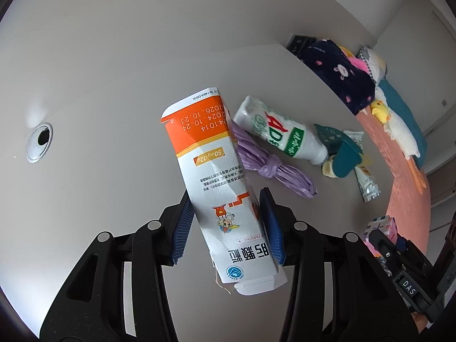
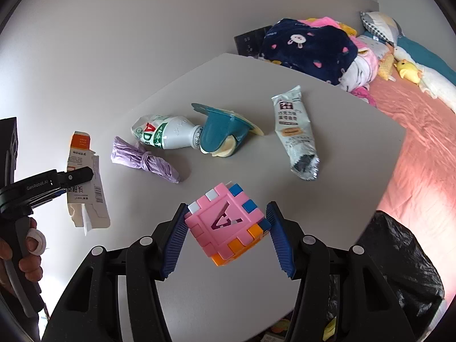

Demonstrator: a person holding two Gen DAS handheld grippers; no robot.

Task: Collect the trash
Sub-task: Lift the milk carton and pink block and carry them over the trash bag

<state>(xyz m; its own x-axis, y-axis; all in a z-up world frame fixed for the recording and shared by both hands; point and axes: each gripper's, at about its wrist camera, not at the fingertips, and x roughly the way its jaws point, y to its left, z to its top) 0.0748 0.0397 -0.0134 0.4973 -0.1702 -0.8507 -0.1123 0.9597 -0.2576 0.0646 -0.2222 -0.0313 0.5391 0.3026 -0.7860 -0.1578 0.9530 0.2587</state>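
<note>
My left gripper (image 1: 226, 225) is shut on a flattened white and orange medicine box (image 1: 216, 182) and holds it above the table; the box also shows in the right wrist view (image 2: 85, 176). My right gripper (image 2: 226, 236) is shut on a pink puzzle cube (image 2: 226, 223) with blue, orange and white tabs, held above the grey table (image 2: 327, 213). On the table lie a knotted purple bag (image 2: 145, 161), a crushed white AD bottle (image 2: 165, 135), a teal plastic cup (image 2: 221, 132) on its side and a grey snack wrapper (image 2: 296, 136).
A black trash bag (image 2: 404, 273) hangs at the table's right near corner. A bed with a pink sheet (image 2: 421, 131), a navy blanket (image 2: 310, 48) and plush toys lies beyond the table. A cable hole (image 1: 40, 142) is in the table at the left.
</note>
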